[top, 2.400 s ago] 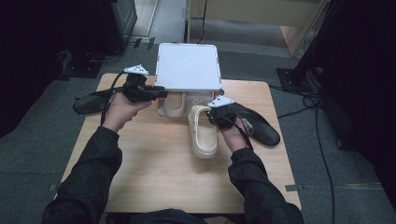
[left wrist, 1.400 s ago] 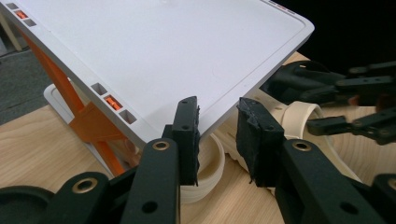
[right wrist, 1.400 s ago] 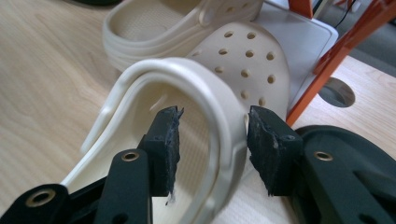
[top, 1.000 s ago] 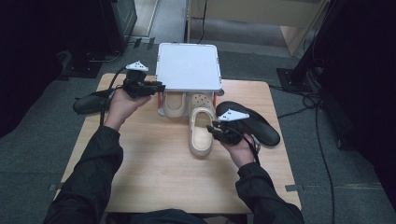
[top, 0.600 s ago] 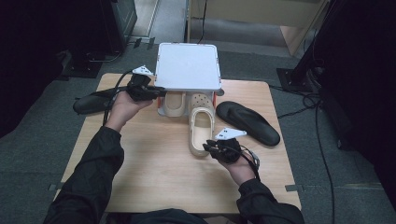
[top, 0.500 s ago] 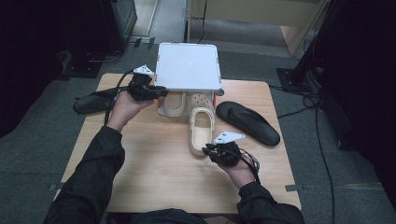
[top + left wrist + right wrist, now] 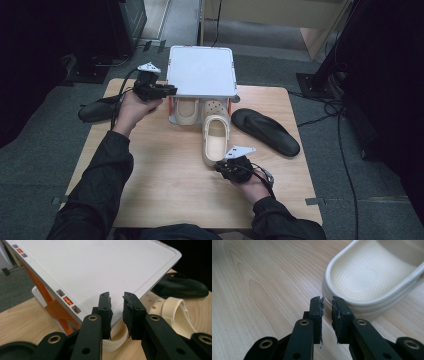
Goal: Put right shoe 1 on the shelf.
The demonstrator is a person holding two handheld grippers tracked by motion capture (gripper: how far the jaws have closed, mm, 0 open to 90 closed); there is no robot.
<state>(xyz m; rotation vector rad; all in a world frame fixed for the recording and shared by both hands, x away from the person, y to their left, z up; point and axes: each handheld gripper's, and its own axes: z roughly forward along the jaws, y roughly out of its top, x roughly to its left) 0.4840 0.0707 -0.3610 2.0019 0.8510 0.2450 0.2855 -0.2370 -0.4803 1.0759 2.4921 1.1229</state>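
Beside the cream clog's (image 7: 215, 141) heel | my right hand-held gripper (image 7: 327, 305) has just been closing, jaws narrowly apart, empty | left hand-held gripper (image 7: 117, 302) closing at the white rack's (image 7: 201, 70) corner | clog's toe under the rack

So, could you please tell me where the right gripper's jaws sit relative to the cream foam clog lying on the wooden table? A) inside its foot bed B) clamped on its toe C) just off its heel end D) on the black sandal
C: the right gripper sits just off the cream foam clog's rounded heel, its jaws nearly together with nothing between them.
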